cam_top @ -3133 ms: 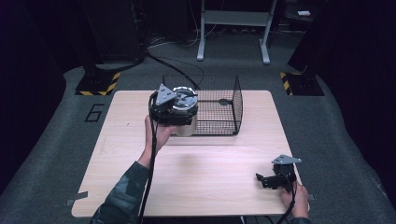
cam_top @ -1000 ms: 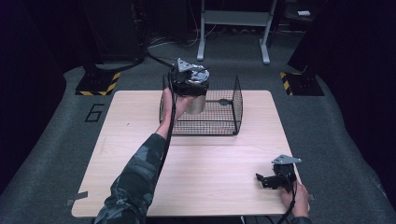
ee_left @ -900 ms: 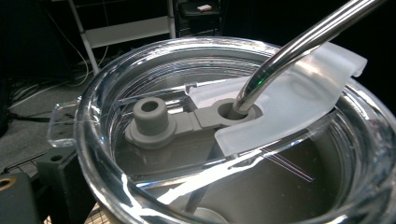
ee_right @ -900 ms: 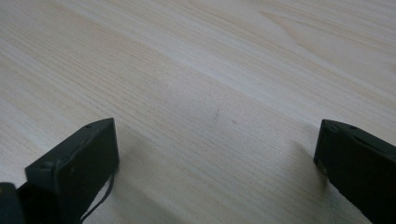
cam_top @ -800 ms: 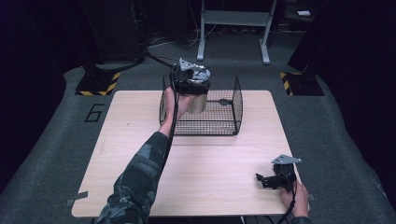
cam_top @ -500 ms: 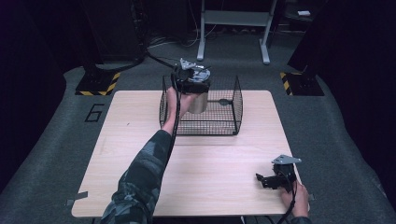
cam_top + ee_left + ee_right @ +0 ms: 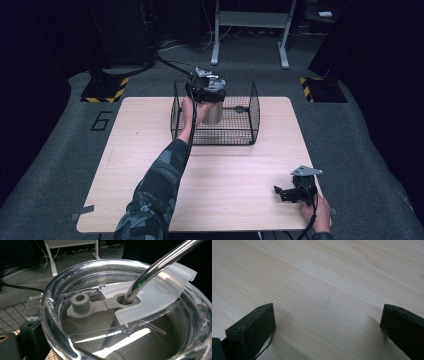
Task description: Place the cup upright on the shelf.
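A steel tumbler (image 7: pixel 215 113) with a clear lid (image 7: pixel 120 315) and a bent metal straw (image 7: pixel 160 265) hangs inside the black wire basket (image 7: pixel 250 116), near its left side. My left gripper (image 7: pixel 205 90) is shut on the tumbler's upper part, with the lid right under its camera. I cannot tell whether the tumbler's base touches the basket floor. A grey stopper (image 7: pixel 80 302) sits in the lid beside the straw hole. My right gripper (image 7: pixel 295 192) (image 7: pixel 328 315) rests low on the wooden table (image 7: pixel 235 185) at the front right, open, with bare wood between its jaws.
The basket stands at the table's far middle. Beyond the table lie dark carpet, a white frame's legs (image 7: pixel 250 30) and striped floor plates (image 7: pixel 105 89). A cable (image 7: pixel 170 62) trails from the left gripper to the back.
My left gripper has lifted the tumbler from beside the basket's front left corner, over the rim and into the basket. Over the last second it sank slightly. The right gripper has stayed still.
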